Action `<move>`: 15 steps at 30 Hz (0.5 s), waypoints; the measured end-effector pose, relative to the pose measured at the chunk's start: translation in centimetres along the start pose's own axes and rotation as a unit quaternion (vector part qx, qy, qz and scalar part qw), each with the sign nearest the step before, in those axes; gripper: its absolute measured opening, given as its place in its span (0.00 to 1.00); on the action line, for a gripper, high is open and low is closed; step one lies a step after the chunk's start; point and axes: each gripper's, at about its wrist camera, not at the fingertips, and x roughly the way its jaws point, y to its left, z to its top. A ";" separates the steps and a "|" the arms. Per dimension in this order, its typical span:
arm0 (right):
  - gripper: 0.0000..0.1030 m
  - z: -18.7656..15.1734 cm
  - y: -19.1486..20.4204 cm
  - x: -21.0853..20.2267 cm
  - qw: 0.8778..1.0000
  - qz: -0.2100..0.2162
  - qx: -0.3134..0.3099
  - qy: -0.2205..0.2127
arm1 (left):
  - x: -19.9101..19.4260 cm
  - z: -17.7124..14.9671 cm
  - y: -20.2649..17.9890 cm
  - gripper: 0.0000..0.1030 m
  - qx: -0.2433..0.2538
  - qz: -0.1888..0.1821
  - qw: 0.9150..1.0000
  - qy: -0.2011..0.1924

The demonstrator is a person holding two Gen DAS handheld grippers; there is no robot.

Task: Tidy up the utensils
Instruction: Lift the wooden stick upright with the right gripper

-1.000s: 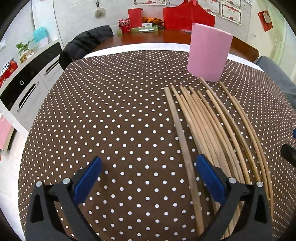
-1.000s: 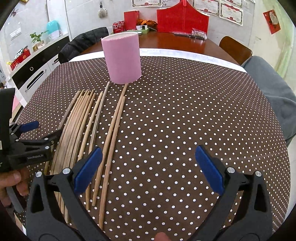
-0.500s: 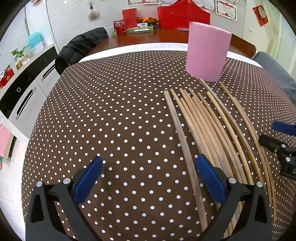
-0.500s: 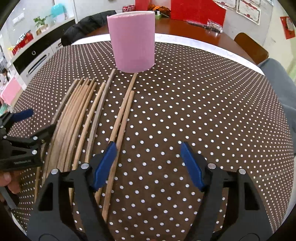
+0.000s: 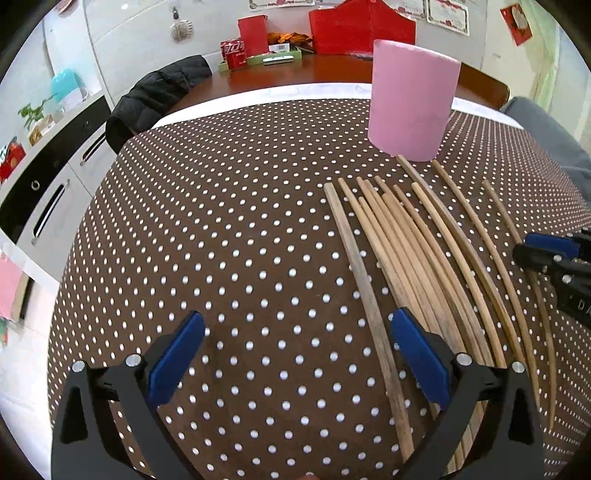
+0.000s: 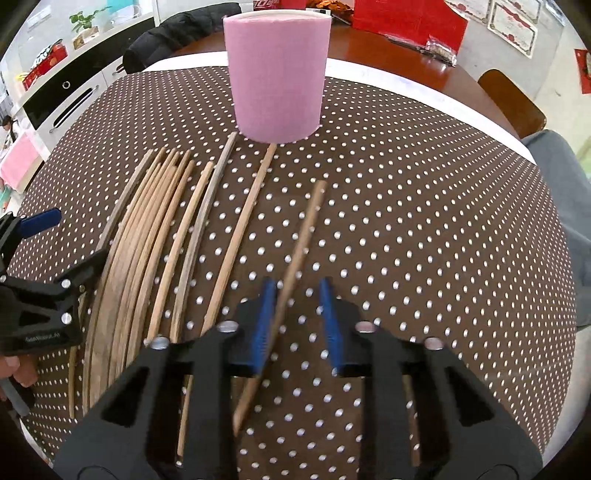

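Note:
Several wooden chopsticks [image 5: 417,240] [image 6: 147,221] lie side by side on the brown dotted tablecloth [image 5: 221,221], in front of an upright pink cup [image 5: 413,103] [image 6: 277,74]. My right gripper [image 6: 297,295] [image 5: 554,258] is low over the cloth and its jaws are closing. One chopstick [image 6: 299,243] [image 5: 498,206], swung apart from the row, runs between them. It lies against the left pad [image 6: 264,317], with a gap to the right pad. My left gripper [image 5: 295,332] [image 6: 74,238] stands open and holds nothing; its right finger hangs over the row's left side.
A black jacket [image 5: 159,92] hangs on a chair behind the table. Red boxes [image 5: 362,26] stand on the wooden table beyond. White cabinets [image 5: 55,192] run along the left. A person's grey-clad leg [image 6: 565,177] is at the right edge.
The right gripper came down over the rightmost chopstick and its jaws narrowed around it. That chopstick's far end swung right, away from its neighbour. The left gripper stayed put.

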 end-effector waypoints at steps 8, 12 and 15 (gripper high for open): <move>0.06 0.0 -1.7 -0.5 0.997 0.073 0.023 -0.017 | -0.3 1.8 -0.8 0.07 0.034 -0.063 0.997 0.013; 0.05 -1.6 -2.1 -2.3 0.994 0.096 0.025 -0.054 | -0.8 1.5 -0.3 0.06 0.016 -0.095 0.995 -0.005; 0.05 -2.1 -2.3 -3.9 0.990 0.113 0.030 -0.084 | -2.3 1.5 0.5 0.06 -0.008 -0.114 0.993 -0.041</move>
